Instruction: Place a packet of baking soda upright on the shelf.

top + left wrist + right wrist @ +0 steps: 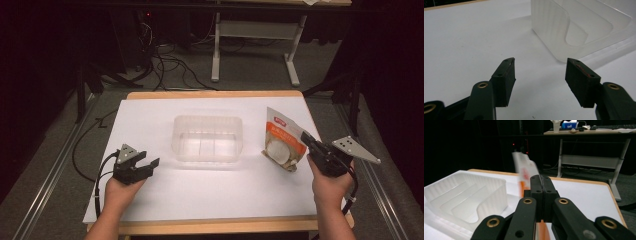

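A clear bin (207, 139) is set at the middle of the white surface (200, 190). The left claw (148, 165) is held low near the bin's left side, its jaws spread apart with nothing between them. The right claw (306, 138) is clamped on the edge of an orange-and-white pouch (281, 140), which is held up just right of the bin, apart from it.
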Motion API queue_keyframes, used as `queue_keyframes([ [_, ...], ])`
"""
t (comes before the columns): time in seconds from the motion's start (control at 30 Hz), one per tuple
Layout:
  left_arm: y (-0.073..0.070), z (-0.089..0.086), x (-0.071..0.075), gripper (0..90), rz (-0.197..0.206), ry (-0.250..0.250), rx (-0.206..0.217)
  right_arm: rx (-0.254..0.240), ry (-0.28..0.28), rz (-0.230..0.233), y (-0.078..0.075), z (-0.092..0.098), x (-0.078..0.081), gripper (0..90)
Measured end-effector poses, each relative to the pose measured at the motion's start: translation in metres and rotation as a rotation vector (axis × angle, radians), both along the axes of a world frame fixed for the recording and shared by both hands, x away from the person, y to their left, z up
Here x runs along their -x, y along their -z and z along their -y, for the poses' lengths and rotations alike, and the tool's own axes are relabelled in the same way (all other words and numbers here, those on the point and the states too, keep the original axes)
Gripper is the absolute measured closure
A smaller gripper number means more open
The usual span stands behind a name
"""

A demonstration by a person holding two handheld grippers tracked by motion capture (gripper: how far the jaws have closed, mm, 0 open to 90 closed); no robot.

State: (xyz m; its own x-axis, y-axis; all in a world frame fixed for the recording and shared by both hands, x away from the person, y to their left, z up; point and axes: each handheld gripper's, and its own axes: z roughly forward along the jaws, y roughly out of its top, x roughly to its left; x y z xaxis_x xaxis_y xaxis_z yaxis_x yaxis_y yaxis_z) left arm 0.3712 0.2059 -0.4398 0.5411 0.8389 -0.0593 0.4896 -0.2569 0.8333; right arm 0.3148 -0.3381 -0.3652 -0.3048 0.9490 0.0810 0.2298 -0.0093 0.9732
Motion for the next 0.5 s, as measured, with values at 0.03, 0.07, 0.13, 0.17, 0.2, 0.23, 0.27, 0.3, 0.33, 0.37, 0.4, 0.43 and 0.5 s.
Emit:
queue_keyframes([
  [0.03,0.000,0.000,0.000,41.5,0.002,0.001,0.002,0.003,-0.004,0.001,0.000,-0.002,0.001,90.0],
  [0.07,0.000,0.000,0.001,41.5,0.002,0.001,0.001,0.007,-0.016,-0.001,0.001,-0.005,0.003,90.0],
  [0.13,-0.001,0.000,0.001,41.5,0.004,0.007,0.000,0.014,-0.025,-0.002,0.002,-0.008,0.008,90.0],
  [0.17,-0.001,0.001,0.001,41.5,0.004,0.008,0.000,0.019,-0.031,-0.003,0.003,-0.010,0.012,90.0],
  [0.2,-0.001,0.001,0.002,41.5,0.006,0.008,-0.002,0.018,-0.033,-0.005,0.004,-0.011,0.014,90.0],
  [0.23,-0.001,0.001,0.002,41.5,0.008,0.008,-0.002,0.021,-0.035,-0.004,0.005,-0.011,0.016,90.0],
  [0.27,-0.001,0.001,0.002,41.5,0.008,0.008,0.000,0.023,-0.037,-0.009,0.006,-0.012,0.018,90.0],
  [0.3,-0.002,0.000,0.002,41.5,0.008,0.008,0.001,0.026,-0.039,-0.012,0.007,-0.012,0.020,90.0],
  [0.33,-0.002,0.000,0.002,41.4,0.009,0.009,0.001,0.023,-0.043,-0.013,0.008,-0.012,0.021,90.0],
  [0.37,-0.002,0.000,0.002,41.5,0.009,0.010,0.001,0.009,-0.052,-0.017,0.010,-0.012,0.023,90.0],
  [0.4,-0.002,0.000,0.002,41.5,0.010,0.009,0.002,0.008,-0.064,-0.022,0.013,-0.012,0.024,89.8],
  [0.43,-0.002,0.000,0.002,41.5,0.008,0.011,0.004,0.018,-0.062,-0.026,0.014,-0.014,0.026,89.7],
  [0.5,-0.002,0.000,0.001,41.5,0.006,0.012,0.006,0.037,-0.065,-0.033,0.015,-0.016,0.028,89.3],
])
